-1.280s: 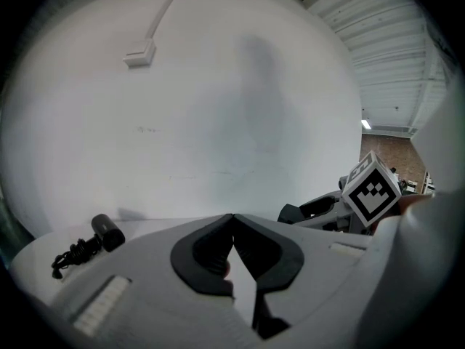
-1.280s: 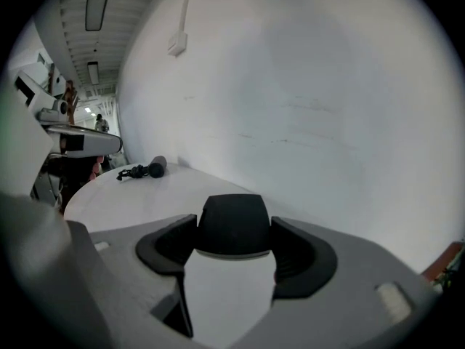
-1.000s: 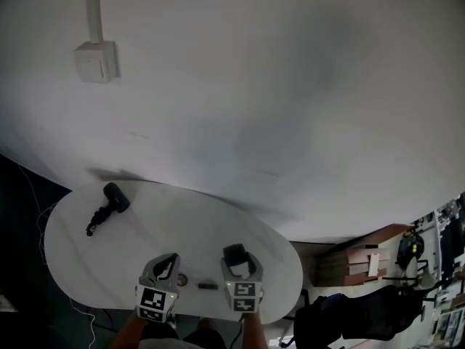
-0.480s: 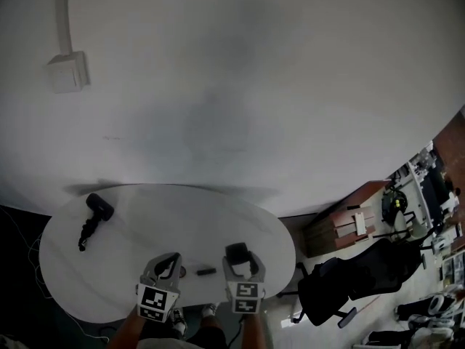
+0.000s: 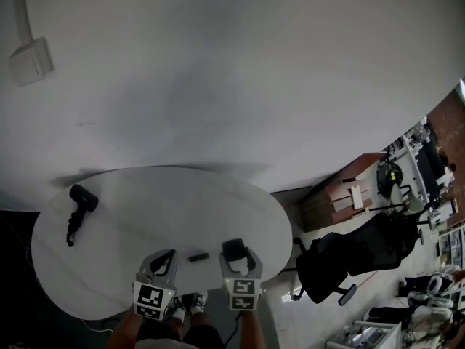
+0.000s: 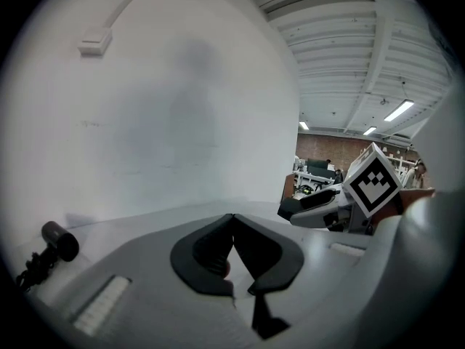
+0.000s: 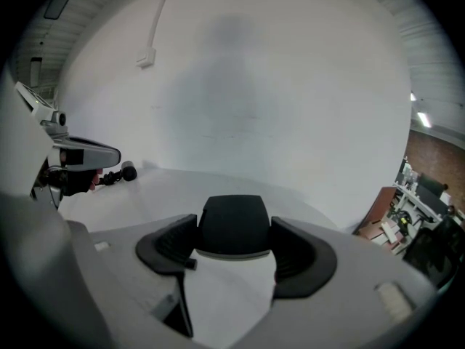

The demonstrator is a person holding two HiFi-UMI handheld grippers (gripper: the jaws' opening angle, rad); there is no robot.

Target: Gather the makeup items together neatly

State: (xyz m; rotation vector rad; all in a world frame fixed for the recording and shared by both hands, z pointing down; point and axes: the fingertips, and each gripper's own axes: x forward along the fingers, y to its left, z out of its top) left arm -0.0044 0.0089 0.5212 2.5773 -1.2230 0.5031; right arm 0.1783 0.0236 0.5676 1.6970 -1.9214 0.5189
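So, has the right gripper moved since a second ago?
Yes. Against the dark stick on the table, the right gripper has drawn back toward the near edge.

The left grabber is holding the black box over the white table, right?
Not quite: it is the right gripper that holds the black box over the white table. The right gripper view shows the box clamped between its jaws. The left gripper has its jaws closed together, as the left gripper view shows.
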